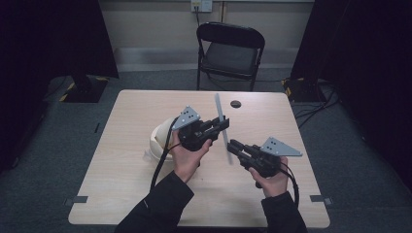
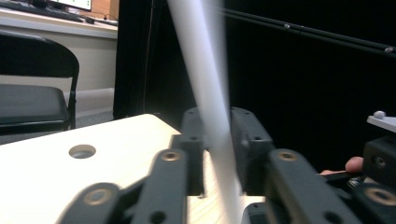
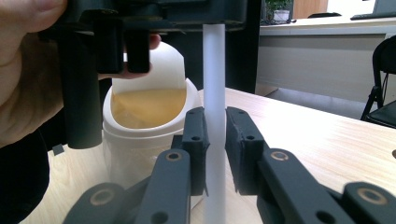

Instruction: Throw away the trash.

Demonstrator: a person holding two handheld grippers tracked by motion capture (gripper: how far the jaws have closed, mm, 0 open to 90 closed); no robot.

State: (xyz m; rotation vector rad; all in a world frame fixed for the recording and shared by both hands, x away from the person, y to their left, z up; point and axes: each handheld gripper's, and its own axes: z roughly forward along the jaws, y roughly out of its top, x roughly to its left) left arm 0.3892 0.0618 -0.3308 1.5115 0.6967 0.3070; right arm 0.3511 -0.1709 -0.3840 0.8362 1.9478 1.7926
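A: What do the jaws hold?

B: Both grippers clamp one thin white strip (image 1: 222,127). The left gripper (image 1: 221,124) pinches its middle; the right gripper (image 1: 232,145) pinches its lower end.

A: And where is the strip?

B: Upright above the table (image 1: 121,184), just right of a white bin (image 3: 140,135). A black chair (image 1: 231,51) stands beyond.

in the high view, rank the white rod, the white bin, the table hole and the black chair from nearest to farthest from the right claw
1. white rod: clamped in the right claw.
2. white bin: to the left, behind the left hand.
3. table hole: near the far table edge.
4. black chair: beyond the table.
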